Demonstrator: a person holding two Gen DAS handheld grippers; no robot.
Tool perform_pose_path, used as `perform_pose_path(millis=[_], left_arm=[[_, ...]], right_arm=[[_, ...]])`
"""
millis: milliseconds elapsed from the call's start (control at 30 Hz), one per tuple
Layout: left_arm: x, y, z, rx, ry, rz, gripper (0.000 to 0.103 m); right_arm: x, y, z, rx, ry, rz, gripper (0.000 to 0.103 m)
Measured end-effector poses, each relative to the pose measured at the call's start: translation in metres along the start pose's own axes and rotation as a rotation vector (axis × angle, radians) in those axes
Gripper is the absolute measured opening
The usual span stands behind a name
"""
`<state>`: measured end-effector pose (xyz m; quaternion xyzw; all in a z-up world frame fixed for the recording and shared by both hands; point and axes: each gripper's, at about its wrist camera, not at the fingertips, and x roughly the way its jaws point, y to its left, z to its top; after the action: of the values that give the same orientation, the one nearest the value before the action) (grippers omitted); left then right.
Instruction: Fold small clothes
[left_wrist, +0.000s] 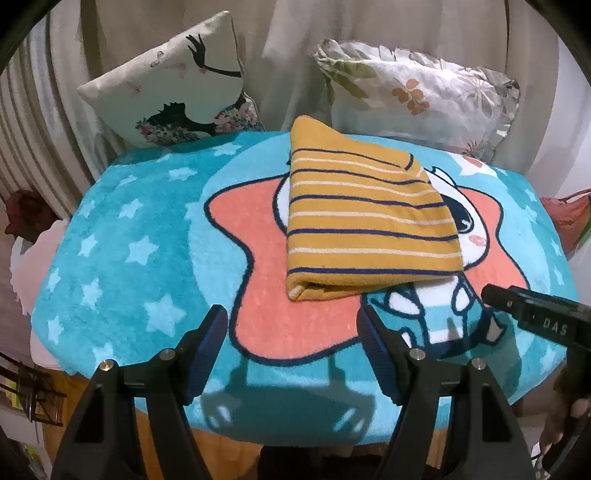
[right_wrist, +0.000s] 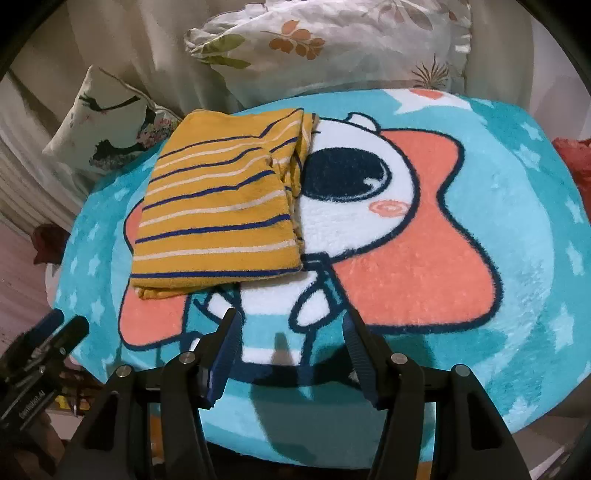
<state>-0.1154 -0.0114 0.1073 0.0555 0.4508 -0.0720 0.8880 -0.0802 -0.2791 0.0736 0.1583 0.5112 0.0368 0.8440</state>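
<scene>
A small mustard-yellow garment with navy and white stripes (left_wrist: 364, 218) lies folded into a compact rectangle on a turquoise cartoon blanket (left_wrist: 122, 236). In the right wrist view the same folded garment (right_wrist: 218, 210) sits left of centre on the blanket (right_wrist: 517, 229). My left gripper (left_wrist: 293, 325) hovers open just in front of the garment's near fold, nothing between its fingers. My right gripper (right_wrist: 291, 328) is open too, over the cartoon figure, right of and nearer than the garment. The right gripper's black tip (left_wrist: 532, 308) shows at the left wrist view's right edge.
Two pillows lean against a curtain behind the blanket: one with a black silhouette print (left_wrist: 173, 85), one floral with a ruffled edge (left_wrist: 417, 92). The blanket's front edge (left_wrist: 295, 432) drops off close to the grippers. The left gripper (right_wrist: 40, 343) shows at the right wrist view's lower left.
</scene>
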Motion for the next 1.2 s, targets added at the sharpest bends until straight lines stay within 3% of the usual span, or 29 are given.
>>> perform_pose_path(millis=[400, 500, 533, 600, 767, 967, 1067, 1200], left_arm=[[-0.019, 0.008, -0.008, -0.037, -0.076, 0.078, 0.078], [-0.034, 0.013, -0.010, -0.065, -0.161, 0.161, 0.082], [-0.040, 0.016, -0.011, -0.084, -0.193, 0.187, 0.091], [-0.058, 0.022, -0.013, -0.124, -0.283, 0.238, 0.095], [-0.092, 0.042, -0.013, -0.202, -0.448, 0.295, 0.103], [-0.127, 0.063, -0.008, -0.245, -0.561, 0.321, 0.103], [-0.139, 0.067, 0.000, -0.222, -0.590, 0.311, 0.103], [-0.138, 0.063, 0.018, -0.135, -0.536, 0.271, 0.103]], right_arm=[[-0.009, 0.016, -0.010, -0.058, -0.027, -0.056, 0.064], [-0.015, 0.019, -0.013, -0.064, -0.048, -0.073, 0.064], [-0.017, 0.021, -0.014, -0.069, -0.056, -0.077, 0.064], [-0.021, 0.025, -0.015, -0.082, -0.067, -0.080, 0.065], [-0.030, 0.036, -0.018, -0.122, -0.105, -0.091, 0.065], [-0.053, 0.050, -0.020, -0.165, -0.220, -0.119, 0.066], [-0.068, 0.059, -0.020, -0.193, -0.297, -0.151, 0.068], [-0.070, 0.066, -0.012, -0.210, -0.309, -0.149, 0.073]])
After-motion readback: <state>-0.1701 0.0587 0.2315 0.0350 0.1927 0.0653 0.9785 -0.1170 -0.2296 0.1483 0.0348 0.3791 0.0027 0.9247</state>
